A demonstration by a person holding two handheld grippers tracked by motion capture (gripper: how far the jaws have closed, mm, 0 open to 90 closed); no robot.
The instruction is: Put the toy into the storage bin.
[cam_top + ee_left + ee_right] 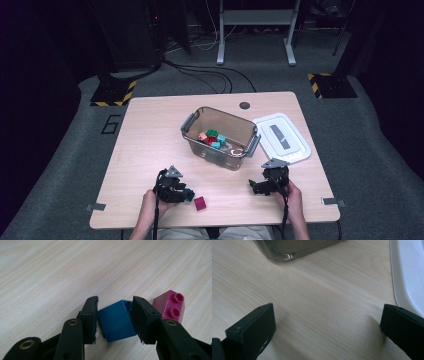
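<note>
A blue brick [116, 323] sits tilted between the two black jaws of my left gripper [115, 315], and both pads touch its sides. In the high view that gripper [187, 194] is low over the table's near left part, with the blue brick [189, 194] at its tip. A magenta brick [170, 307] with two studs lies just right of the jaws, apart from them, and appears again on the wood [200, 203]. My right gripper [256, 187] rests near the front right. Its jaws [328, 320] stand wide apart over bare wood.
A clear plastic bin [192, 122] with grey handles stands mid-table and holds several coloured bricks. Its white lid [282, 137] lies flat to the right. The bin's corner [287, 247] and the lid's edge [409, 272] lie ahead of the right gripper. Cables cross the floor beyond the wooden table [150, 130].
</note>
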